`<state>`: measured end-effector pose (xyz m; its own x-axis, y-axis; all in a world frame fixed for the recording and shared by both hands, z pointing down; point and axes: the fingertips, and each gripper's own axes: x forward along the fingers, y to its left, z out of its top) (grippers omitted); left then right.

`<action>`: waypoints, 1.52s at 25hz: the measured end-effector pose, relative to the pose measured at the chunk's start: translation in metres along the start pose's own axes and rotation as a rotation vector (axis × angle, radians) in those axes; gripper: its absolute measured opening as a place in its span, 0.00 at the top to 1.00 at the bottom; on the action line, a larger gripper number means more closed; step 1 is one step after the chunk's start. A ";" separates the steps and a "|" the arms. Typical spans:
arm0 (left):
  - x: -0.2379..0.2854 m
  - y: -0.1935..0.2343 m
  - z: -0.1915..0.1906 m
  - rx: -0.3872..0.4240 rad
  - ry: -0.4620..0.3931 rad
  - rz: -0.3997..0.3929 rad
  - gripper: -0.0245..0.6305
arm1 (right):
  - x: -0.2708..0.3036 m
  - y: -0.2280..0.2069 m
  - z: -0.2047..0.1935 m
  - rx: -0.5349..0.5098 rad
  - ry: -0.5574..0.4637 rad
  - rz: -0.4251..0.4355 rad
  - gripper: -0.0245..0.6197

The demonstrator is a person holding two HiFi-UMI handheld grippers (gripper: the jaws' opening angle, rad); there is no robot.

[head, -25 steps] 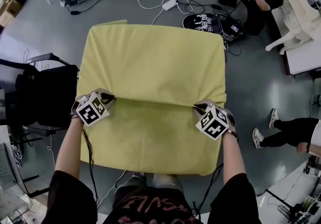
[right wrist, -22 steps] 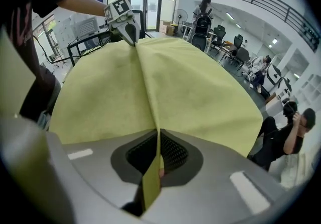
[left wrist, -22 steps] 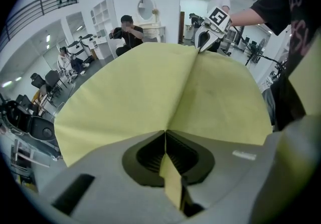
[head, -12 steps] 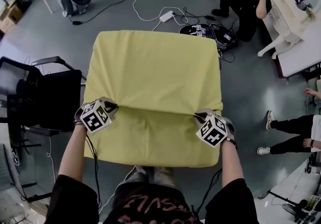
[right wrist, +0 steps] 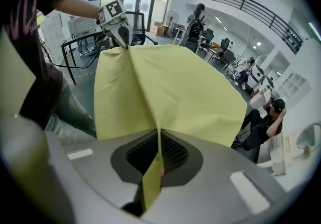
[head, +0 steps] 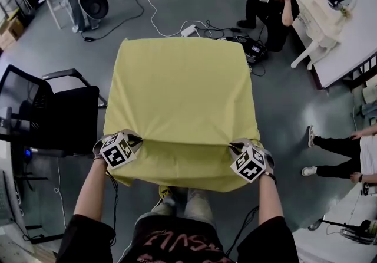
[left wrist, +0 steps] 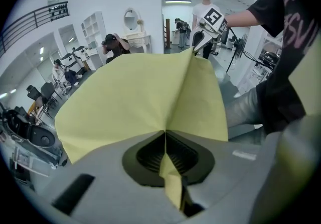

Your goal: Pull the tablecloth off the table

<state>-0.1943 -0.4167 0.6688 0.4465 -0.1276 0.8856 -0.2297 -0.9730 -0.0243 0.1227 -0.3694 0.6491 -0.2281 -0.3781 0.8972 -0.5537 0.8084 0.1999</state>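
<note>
Tablecloth (head: 179, 88) drapes the desk, near edge lifted in a fold; left gripper (head: 133, 138) and right gripper (head: 237, 146) fingers pressed together, each pinching a thin pleat, so an uneven tug may slip one free.

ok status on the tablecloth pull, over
Left gripper and right gripper both shut on tablecloth. Near edge raised in a fold, rest spread flat. Black chair close on its left.
</note>
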 end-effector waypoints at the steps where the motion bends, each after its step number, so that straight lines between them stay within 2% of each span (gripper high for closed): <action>1: -0.002 -0.010 -0.002 0.013 0.005 -0.004 0.95 | -0.004 0.008 -0.004 0.004 0.000 -0.001 0.94; 5: -0.004 -0.045 -0.009 0.045 0.018 -0.007 0.95 | -0.016 0.040 -0.022 0.019 -0.003 0.001 0.94; 12: -0.018 -0.105 -0.009 0.010 0.008 0.043 0.95 | -0.043 0.083 -0.053 0.011 -0.048 -0.001 0.94; 18: -0.034 -0.182 -0.002 -0.024 0.000 0.089 0.95 | -0.086 0.120 -0.090 0.017 -0.110 -0.031 0.94; 24: -0.053 -0.264 0.006 -0.023 -0.032 0.126 0.95 | -0.132 0.171 -0.130 0.012 -0.149 -0.047 0.94; 30: -0.077 -0.330 0.003 -0.048 -0.029 0.129 0.95 | -0.169 0.221 -0.158 0.017 -0.148 -0.021 0.94; 38: -0.099 -0.391 -0.018 -0.063 -0.034 0.105 0.95 | -0.194 0.284 -0.178 0.054 -0.145 0.008 0.94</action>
<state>-0.1637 -0.0200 0.5991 0.4456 -0.2353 0.8637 -0.3301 -0.9400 -0.0857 0.1519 0.0141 0.6014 -0.3437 -0.4358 0.8319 -0.5927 0.7877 0.1678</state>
